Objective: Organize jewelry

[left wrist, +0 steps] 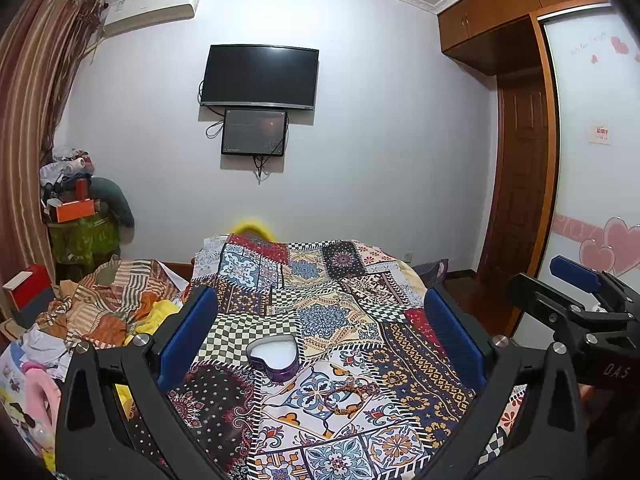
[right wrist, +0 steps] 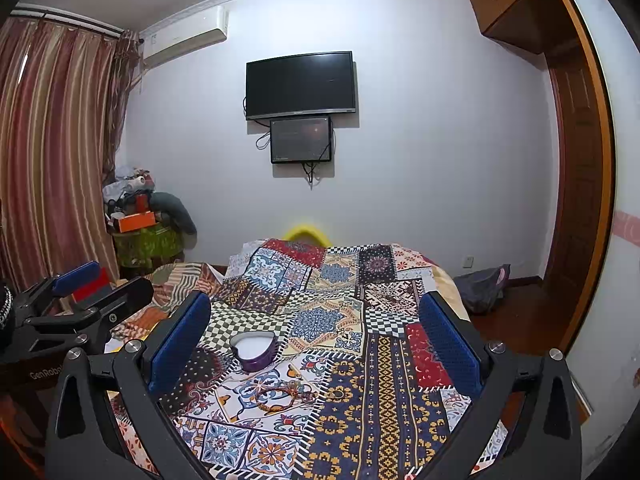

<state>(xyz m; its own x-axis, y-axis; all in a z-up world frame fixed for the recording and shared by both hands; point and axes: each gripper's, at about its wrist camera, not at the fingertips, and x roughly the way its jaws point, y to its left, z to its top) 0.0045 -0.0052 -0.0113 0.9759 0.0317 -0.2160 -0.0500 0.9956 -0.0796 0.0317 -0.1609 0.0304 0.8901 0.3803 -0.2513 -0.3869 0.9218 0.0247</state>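
A purple heart-shaped tin [left wrist: 274, 357], open with a white inside, sits on the patchwork cloth [left wrist: 320, 292]; it also shows in the right wrist view [right wrist: 255, 351]. A braided orange bracelet [left wrist: 349, 399] lies on the cloth just in front of the tin, and shows in the right wrist view [right wrist: 281, 399] too. My left gripper [left wrist: 320, 312] is open and empty, held above the cloth behind the tin. My right gripper [right wrist: 316, 316] is open and empty, to the right of the tin. Each gripper shows at the edge of the other's view.
The cloth covers a bed or table. A pile of striped bedding and clothes [left wrist: 108, 304] lies to the left. A cluttered stand [left wrist: 80, 216] is by the curtain. A wardrobe [left wrist: 580, 160] and a door stand to the right. A TV [left wrist: 259, 76] hangs on the far wall.
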